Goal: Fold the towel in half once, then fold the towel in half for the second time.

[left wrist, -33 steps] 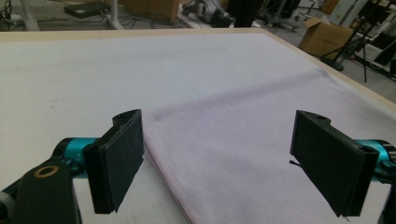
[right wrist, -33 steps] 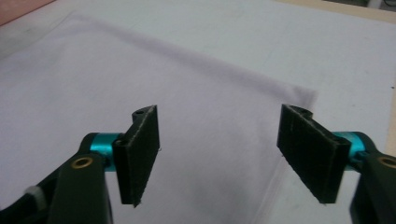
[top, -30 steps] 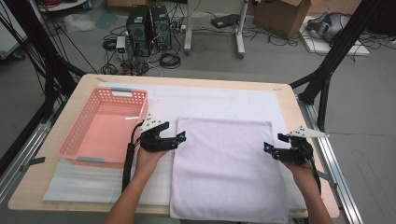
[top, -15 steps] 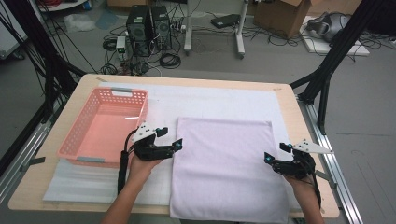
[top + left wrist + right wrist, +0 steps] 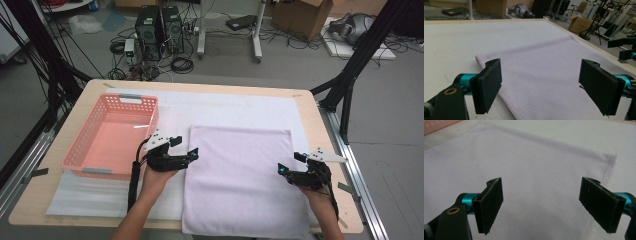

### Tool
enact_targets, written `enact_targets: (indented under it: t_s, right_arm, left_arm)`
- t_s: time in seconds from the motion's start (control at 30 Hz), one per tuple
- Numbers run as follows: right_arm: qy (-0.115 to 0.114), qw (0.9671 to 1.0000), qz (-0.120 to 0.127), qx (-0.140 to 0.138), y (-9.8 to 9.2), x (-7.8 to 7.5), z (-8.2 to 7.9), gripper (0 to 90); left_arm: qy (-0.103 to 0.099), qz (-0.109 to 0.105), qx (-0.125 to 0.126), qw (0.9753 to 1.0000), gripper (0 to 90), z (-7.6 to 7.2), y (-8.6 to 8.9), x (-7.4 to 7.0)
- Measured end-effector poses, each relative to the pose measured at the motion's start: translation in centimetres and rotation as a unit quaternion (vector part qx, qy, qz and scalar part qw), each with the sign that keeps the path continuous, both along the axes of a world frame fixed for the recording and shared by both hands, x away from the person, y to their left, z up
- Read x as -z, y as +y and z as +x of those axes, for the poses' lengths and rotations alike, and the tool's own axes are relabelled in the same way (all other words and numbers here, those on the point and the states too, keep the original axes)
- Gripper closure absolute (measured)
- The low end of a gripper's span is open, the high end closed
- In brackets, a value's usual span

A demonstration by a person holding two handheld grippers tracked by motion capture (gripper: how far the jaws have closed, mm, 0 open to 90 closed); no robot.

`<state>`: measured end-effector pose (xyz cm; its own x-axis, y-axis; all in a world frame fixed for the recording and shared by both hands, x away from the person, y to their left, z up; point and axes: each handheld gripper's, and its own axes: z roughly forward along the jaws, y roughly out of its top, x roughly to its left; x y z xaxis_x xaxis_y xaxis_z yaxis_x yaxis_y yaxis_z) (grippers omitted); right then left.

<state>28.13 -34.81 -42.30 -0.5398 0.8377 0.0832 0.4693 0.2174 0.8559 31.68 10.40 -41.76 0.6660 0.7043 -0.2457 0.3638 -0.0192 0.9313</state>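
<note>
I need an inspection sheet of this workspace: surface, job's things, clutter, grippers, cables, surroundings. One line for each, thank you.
Surface: wooden table under a white mat.
Job's things: lilac towel spread flat on the mat, near edge at the table's front.
Clutter: empty pink basket left of the towel.
Grippers: left gripper open at the towel's left edge; right gripper open at its right edge.
Cables: one black cable along the left forearm.
Surroundings: computer towers, floor wires, cardboard box.

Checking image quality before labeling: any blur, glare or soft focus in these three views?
High view: soft overall, bright glare streak inside the pink basket. Left gripper view: towel sharp, the near jaws slightly soft, background clutter blurred. Right gripper view: towel weave and hem crisp near the right claw, far edge softer; even light, no hard shadows.
</note>
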Motion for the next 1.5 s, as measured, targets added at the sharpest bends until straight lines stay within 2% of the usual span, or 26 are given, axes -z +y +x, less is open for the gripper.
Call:
enact_targets:
  t_s: [0.33, 0.43, 0.7, 0.83, 0.9, 1.03, 1.13, 1.37, 1.5]
  right_arm:
    - [0.003, 1.0000, -0.001, 0.003, -0.2, 0.3, 0.0, 18.2]
    - [0.006, 1.0000, -0.002, 0.003, -0.2, 0.4, 0.1, 18.2]
    - [0.020, 0.9997, 0.008, 0.014, -0.5, 0.6, 0.3, 18.2]
    - [0.028, 0.9994, 0.005, 0.018, -1.0, 0.7, 0.7, 18.2]
    - [0.034, 0.9990, 0.008, 0.028, -1.3, 0.7, 1.2, 18.2]
    - [0.051, 0.9978, 0.011, 0.041, -2.0, 0.8, 2.5, 18.1]
    - [0.064, 0.9967, 0.007, 0.049, -2.3, 0.8, 3.6, 18.1]
    - [0.090, 0.9935, -0.003, 0.069, -2.9, 0.9, 6.2, 18.8]
    - [0.105, 0.9914, -0.004, 0.079, -2.9, 1.1, 7.5, 20.1]
  left_arm:
    - [0.007, 0.001, -0.008, 0.9999, 19.2, 0.2, 0.0, 0.0]
    - [0.011, -0.005, -0.014, 0.9998, 19.3, 0.5, 0.0, 0.1]
    - [0.032, 0.007, -0.025, 0.9992, 21.1, 2.3, -0.3, 0.1]
    - [0.040, 0.009, -0.015, 0.9990, 21.4, 3.6, -0.6, -0.1]
    - [0.046, 0.025, -0.017, 0.9985, 21.7, 4.4, -0.8, 0.0]
    - [0.065, 0.022, -0.028, 0.9973, 23.0, 5.5, -0.8, 0.6]
    - [0.086, 0.026, -0.046, 0.9949, 23.8, 6.4, -0.5, 1.7]
    - [0.115, 0.040, -0.069, 0.9902, 27.0, 7.4, -0.6, 3.2]
    - [0.131, 0.051, -0.070, 0.9877, 29.7, 7.8, -0.8, 3.5]
